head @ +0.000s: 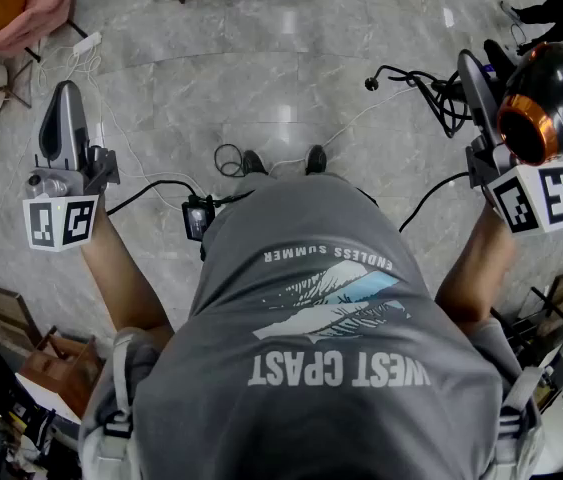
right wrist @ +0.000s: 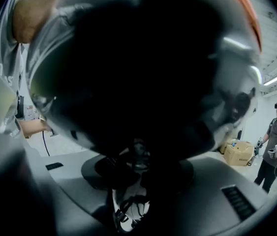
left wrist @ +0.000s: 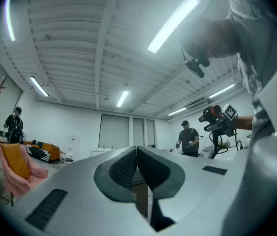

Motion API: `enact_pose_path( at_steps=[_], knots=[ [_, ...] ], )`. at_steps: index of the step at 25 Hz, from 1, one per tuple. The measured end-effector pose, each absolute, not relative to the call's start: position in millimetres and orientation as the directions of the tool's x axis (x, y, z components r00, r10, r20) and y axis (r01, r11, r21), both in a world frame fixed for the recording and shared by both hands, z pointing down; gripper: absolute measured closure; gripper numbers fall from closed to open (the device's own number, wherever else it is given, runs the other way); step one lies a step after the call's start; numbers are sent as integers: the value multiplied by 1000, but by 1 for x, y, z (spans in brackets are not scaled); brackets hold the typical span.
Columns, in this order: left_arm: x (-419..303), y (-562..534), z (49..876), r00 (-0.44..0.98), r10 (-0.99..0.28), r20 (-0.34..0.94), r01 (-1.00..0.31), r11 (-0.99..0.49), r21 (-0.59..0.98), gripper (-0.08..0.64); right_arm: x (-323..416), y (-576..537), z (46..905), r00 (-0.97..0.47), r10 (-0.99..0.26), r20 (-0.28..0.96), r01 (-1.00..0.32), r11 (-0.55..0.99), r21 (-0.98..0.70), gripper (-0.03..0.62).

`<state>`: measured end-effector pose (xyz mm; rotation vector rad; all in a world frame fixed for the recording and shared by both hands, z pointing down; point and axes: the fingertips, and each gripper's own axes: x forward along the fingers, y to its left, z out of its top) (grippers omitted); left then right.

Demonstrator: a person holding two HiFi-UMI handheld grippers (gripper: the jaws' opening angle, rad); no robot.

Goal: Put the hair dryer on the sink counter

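The hair dryer (head: 549, 90) is black and glossy with an orange ring, and it is held up at the head view's upper right. My right gripper (head: 489, 118) is shut on it. In the right gripper view the dryer's dark body (right wrist: 143, 68) fills most of the picture above the right gripper (right wrist: 137, 167), whose jaws clamp its lower part. A black cord with a plug (head: 423, 88) hangs over the floor beside it. My left gripper (head: 64, 93) is held out at the left and is shut with nothing in it. Its pads meet in the left gripper view (left wrist: 137, 154).
I stand on a grey marble floor (head: 261, 78); my shoes (head: 281, 160) show below me. A pink chair (head: 21, 3) and white cables (head: 86, 48) lie at the upper left. Other people (left wrist: 187, 139) (right wrist: 273, 146) stand further off, near a cardboard box (right wrist: 239, 153).
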<state>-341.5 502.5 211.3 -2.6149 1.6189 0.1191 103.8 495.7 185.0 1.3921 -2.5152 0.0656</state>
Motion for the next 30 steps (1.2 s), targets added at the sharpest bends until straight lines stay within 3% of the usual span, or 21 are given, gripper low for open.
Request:
enact_pose_path(
  at_steps=[30],
  knots=[
    [-380,459,235,499,-866,-45,-867,-497,-46,540,64,486,193,-423,-862,279,-885,459,75,413]
  ],
)
